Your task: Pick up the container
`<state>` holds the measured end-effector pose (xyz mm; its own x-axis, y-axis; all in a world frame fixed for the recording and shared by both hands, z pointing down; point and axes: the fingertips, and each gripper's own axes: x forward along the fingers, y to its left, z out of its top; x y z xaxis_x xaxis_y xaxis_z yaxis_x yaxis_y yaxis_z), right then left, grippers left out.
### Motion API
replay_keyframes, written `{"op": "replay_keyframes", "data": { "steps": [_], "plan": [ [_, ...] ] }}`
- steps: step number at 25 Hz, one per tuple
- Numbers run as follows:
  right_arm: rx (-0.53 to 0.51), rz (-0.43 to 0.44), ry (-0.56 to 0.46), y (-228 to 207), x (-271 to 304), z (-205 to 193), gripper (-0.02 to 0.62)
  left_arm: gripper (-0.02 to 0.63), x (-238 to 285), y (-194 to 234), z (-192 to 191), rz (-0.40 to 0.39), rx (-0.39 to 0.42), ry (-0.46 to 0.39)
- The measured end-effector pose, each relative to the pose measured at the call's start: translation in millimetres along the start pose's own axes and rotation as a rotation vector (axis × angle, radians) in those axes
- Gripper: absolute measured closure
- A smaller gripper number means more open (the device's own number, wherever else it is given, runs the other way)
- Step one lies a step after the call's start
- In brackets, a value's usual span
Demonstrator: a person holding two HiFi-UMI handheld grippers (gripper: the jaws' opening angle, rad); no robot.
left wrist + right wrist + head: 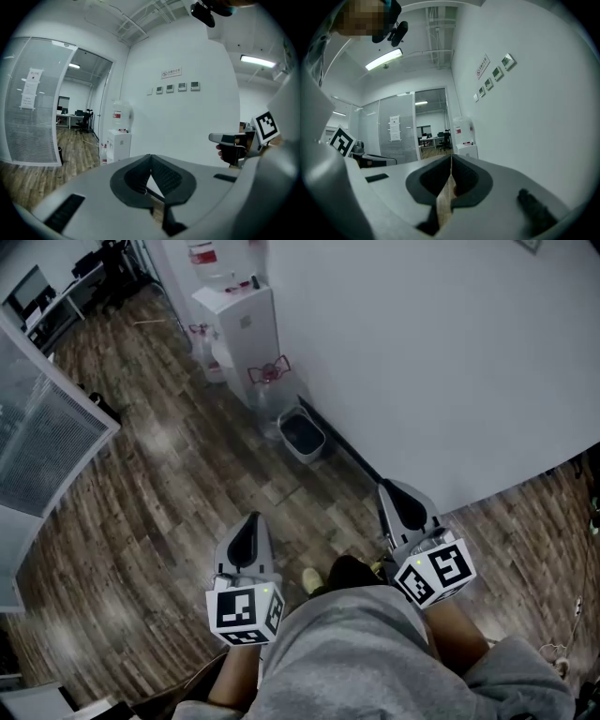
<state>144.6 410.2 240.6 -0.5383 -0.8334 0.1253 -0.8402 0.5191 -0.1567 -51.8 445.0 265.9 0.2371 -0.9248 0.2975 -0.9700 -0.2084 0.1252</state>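
Note:
A small grey open-topped container (302,435) stands on the wooden floor against the white wall, some way ahead of both grippers. My left gripper (251,520) is held at waist height, jaws shut, nothing between them. My right gripper (385,489) is held beside it closer to the wall, also shut and empty. In the left gripper view the left gripper (150,157) has its pads meeting at the tips, and the right gripper (229,139) shows at the right. The right gripper view shows the right gripper (451,158) with its pads together. Neither gripper view shows the container.
A white water dispenser (240,326) stands by the wall beyond the container, with an empty water bottle (269,393) on the floor between them. A glass partition with blinds (42,442) is at the left. Desks and chairs (56,292) lie far back. The person's legs fill the bottom.

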Motion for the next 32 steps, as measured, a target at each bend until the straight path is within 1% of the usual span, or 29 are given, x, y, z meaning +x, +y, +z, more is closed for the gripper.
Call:
{"op": "replay_keyframes", "data": {
  "steps": [2,7,16,24,32],
  "plan": [
    [0.000,0.006,0.000,5,3,0,0.571,0.593,-1,3,0,-0.001,0.000,-0.002],
    [-0.065,0.019,0.007,17,10,1,0.571,0.593,1,9,1,-0.008,-0.002,-0.006],
    [-0.097,0.015,0.016,23,21,3,0.571,0.592,11,17,4,-0.033,-0.014,-0.011],
    [-0.094,-0.008,0.021,3,28,-3,0.571,0.594,32,11,1,-0.056,-0.007,-0.001],
    [-0.068,-0.001,0.028,-19,66,-5,0.571,0.592,68,22,10,-0.044,-0.001,0.015]
  ]
}}
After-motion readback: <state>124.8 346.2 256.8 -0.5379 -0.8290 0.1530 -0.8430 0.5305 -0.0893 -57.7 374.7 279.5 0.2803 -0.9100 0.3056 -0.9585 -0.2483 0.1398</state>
